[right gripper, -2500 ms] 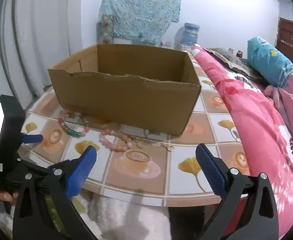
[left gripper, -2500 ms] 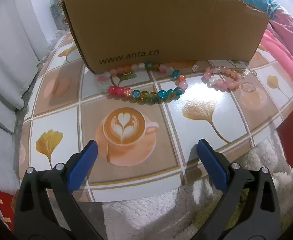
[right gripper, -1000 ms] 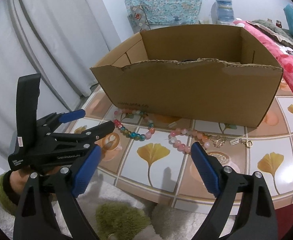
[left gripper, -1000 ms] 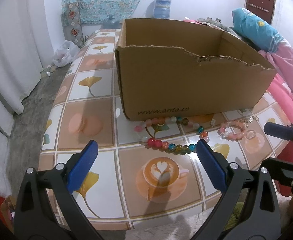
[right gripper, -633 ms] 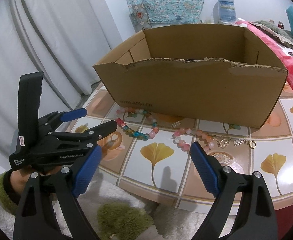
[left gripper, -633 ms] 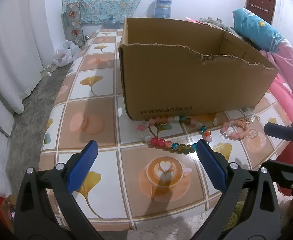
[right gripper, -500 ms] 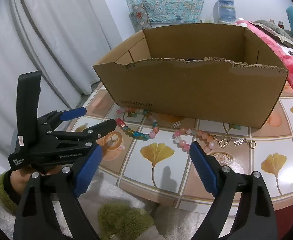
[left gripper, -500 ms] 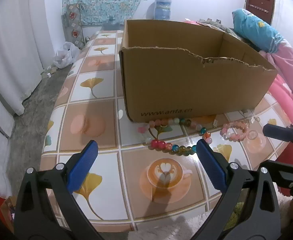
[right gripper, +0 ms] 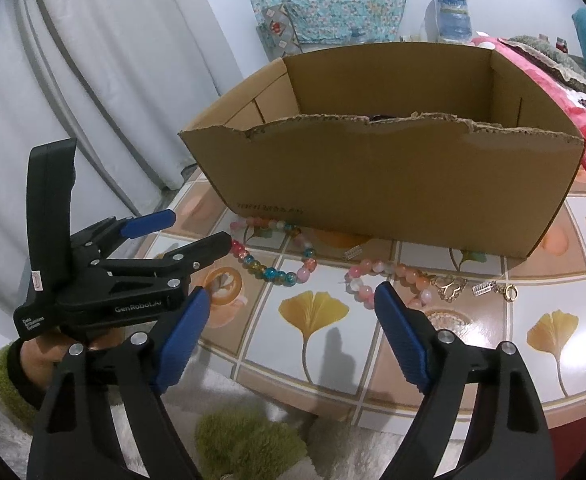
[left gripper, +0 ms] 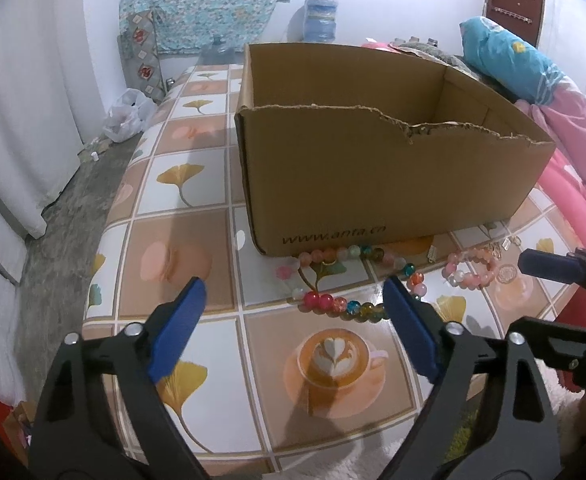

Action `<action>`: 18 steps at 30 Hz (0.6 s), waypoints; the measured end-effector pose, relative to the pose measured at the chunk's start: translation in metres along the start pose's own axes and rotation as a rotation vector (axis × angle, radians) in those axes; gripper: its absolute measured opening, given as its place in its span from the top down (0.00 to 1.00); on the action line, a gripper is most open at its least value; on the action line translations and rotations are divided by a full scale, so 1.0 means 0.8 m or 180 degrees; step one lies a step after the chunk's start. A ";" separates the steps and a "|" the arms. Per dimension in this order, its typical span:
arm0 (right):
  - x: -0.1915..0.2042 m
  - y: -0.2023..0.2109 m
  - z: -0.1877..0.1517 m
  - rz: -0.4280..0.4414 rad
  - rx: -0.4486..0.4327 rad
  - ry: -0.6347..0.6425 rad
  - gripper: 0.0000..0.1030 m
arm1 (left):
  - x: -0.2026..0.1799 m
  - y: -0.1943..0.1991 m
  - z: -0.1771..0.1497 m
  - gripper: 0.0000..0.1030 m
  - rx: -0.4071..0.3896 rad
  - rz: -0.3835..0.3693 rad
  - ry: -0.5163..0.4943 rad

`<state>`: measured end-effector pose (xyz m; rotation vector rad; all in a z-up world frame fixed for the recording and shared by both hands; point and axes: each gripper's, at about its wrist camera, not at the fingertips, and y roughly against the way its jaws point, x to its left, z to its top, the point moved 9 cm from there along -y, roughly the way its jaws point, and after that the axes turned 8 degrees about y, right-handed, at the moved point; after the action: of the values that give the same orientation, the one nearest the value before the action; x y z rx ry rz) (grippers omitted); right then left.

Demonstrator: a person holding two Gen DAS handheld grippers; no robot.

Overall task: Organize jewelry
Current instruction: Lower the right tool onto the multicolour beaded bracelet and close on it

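A multicoloured bead bracelet and a pink bead bracelet lie on the table in front of an open cardboard box. A gold heart charm on a chain lies right of the pink beads. My left gripper hangs over the table's near edge, short of the multicoloured bracelet. Its jaws are closing with nothing between them. My right gripper hovers short of the pink bracelet, jaws also closing on nothing. The left gripper also shows at left in the right wrist view.
The table has a tile-print cloth with a rounded near edge. A bed with a pink blanket lies to the right and white curtains hang at left. A hand with a green cuff holds the left gripper. Fluffy rug lies below.
Since the earliest frames both grippers drew back from the box, then held still. The blue pads of each now stand slightly closer together. The jewelry has not moved.
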<state>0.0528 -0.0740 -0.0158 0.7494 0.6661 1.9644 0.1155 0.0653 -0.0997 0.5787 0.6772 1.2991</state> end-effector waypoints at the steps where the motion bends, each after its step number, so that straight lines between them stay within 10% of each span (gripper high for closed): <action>1: -0.002 0.000 0.001 -0.0008 -0.0005 -0.0007 0.24 | 0.000 -0.002 0.001 0.22 0.0007 -0.0008 0.0003; 18: 0.001 -0.054 0.029 -0.0118 0.0207 0.0177 0.69 | 0.006 -0.035 0.006 0.58 0.0229 -0.0072 -0.0093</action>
<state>0.0929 -0.0502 -0.0300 0.7189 0.7752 1.9436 0.1384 0.0648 -0.1173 0.6457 0.7069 1.2469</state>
